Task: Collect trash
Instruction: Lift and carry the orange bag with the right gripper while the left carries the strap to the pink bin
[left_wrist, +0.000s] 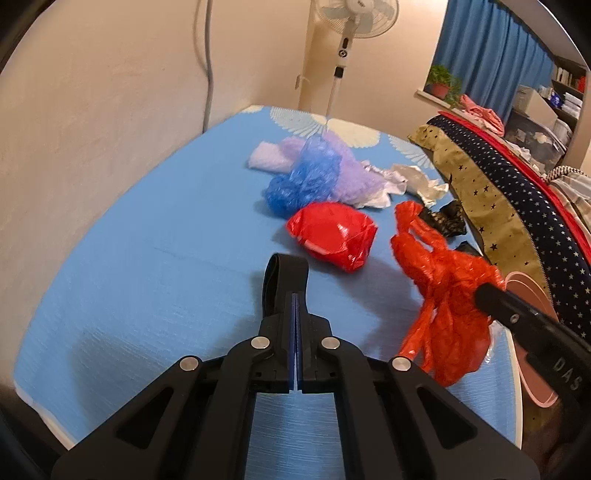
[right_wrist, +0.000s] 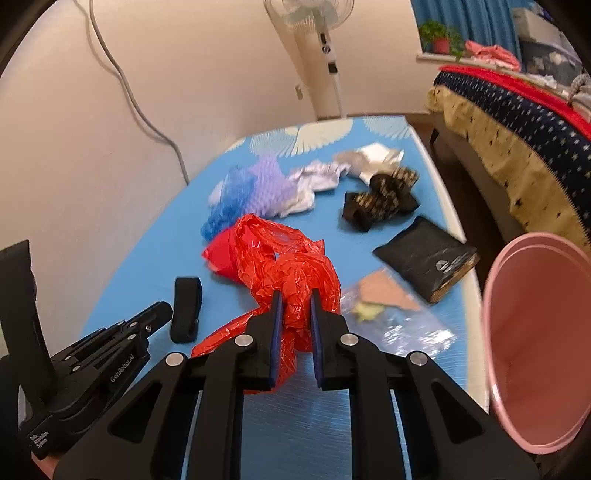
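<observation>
the right gripper is clamped on a crumpled orange-red plastic bag, the film bunched between its blue pads and hanging loose below them. the left gripper has its pads pressed flat together with nothing between them; a black strap lies looped on the sheet just beside its tip, and whether they touch is hard to tell. both sit over a blue sheet with white fan prints at its far end.

just beyond the left gripper lies a tight red plastic bundle. farther off is a blue bag against a pale purple one, with white crumpled wrappers to their right. right of the held bag rest a black patterned wad, a flat black pouch and, nearer, a clear wrapper with something tan inside. a pink bin stands at the near right edge. a white fan stands by the far wall.
</observation>
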